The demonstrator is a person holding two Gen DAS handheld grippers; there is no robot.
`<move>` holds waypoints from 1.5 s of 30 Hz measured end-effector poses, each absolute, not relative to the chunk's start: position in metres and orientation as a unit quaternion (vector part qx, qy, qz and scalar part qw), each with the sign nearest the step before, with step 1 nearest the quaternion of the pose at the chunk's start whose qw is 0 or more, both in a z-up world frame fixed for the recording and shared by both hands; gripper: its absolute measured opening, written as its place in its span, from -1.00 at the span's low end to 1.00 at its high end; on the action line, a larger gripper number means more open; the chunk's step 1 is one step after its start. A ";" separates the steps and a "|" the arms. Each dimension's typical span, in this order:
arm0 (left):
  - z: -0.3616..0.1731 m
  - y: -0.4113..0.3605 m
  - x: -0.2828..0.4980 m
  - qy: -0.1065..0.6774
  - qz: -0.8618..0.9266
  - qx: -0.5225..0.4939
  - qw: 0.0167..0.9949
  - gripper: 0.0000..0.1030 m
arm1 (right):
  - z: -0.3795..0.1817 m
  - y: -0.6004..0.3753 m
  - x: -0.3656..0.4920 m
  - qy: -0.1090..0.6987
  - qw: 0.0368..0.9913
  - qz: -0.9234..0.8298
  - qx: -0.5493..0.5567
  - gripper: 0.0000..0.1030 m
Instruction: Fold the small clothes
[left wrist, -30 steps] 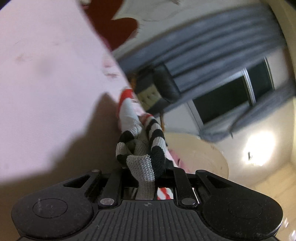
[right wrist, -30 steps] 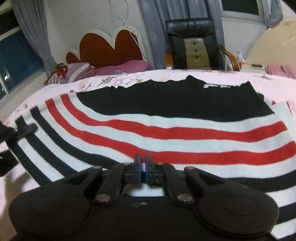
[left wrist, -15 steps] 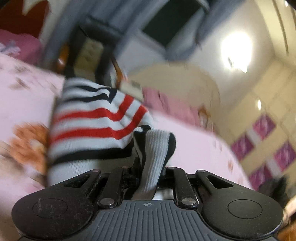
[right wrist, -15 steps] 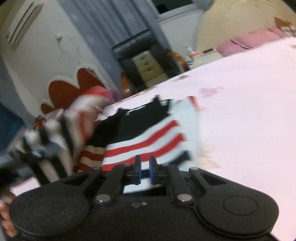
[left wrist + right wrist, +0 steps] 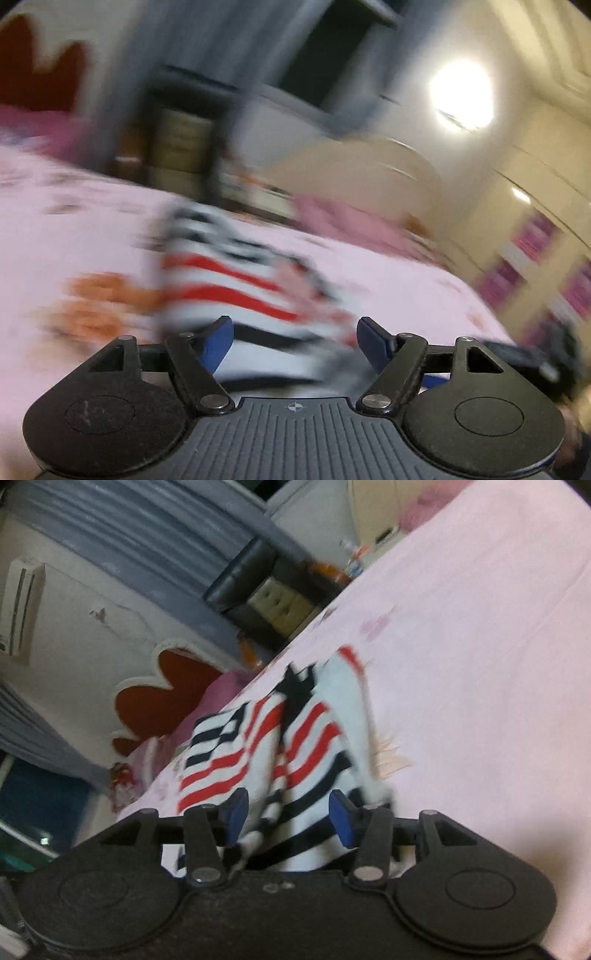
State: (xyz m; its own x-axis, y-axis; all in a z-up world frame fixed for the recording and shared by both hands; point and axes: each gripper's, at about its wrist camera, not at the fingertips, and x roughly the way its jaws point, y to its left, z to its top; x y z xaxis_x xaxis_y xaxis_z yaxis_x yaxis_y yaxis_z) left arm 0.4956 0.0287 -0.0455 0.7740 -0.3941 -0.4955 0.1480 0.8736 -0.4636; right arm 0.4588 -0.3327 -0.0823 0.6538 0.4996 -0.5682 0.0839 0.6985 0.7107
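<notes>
A small knitted sweater with white, red and black stripes lies folded over on the pink bedsheet. It shows blurred in the left wrist view (image 5: 236, 288) and clearer in the right wrist view (image 5: 291, 738). My left gripper (image 5: 294, 341) is open, its blue pads apart just in front of the sweater's near edge. My right gripper (image 5: 287, 814) is open too, with the sweater's black-striped hem lying between and below its fingers. Neither holds cloth.
The pink bedsheet (image 5: 480, 664) stretches to the right. A black chair (image 5: 266, 590) stands past the bed's far edge, next to grey curtains. A red headboard (image 5: 159, 698) and pink pillow are at the left. The other gripper (image 5: 532, 358) shows at right.
Both grippers have opened and let go of the sweater, which now lies folded on the bed. Both cameras have swung and tilted; the left view is motion-blurred.
</notes>
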 end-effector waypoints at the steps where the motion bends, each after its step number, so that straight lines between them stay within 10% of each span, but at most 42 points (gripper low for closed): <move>1: -0.050 0.044 0.500 0.307 -0.127 -0.215 0.918 0.43 | -0.084 -0.328 0.464 0.402 0.826 0.132 0.372 -0.03; 12: -0.113 0.063 0.513 0.370 -0.083 -0.245 0.892 0.43 | -0.112 -0.273 0.539 0.479 0.795 0.164 0.335 0.21; 17: -0.112 0.069 0.522 0.357 -0.076 -0.258 0.894 0.43 | -0.095 -0.233 0.540 0.461 0.852 0.169 0.181 -0.62; 26: -0.105 0.038 0.556 0.349 -0.111 -0.245 0.898 0.43 | -0.040 -0.235 0.478 0.301 0.934 0.192 0.023 -0.66; 45: -0.117 -0.028 0.582 0.398 -0.150 -0.139 0.895 0.45 | -0.104 -0.336 0.533 0.366 0.878 0.115 0.285 -0.27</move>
State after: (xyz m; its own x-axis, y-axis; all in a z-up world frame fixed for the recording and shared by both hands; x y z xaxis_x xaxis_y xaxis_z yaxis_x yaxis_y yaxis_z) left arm 0.5822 -0.0278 -0.1171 0.6389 -0.3790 -0.6694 0.1579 0.9163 -0.3681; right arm 0.5328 -0.3361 -0.1038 0.7052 0.4114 -0.5775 0.0061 0.8109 0.5852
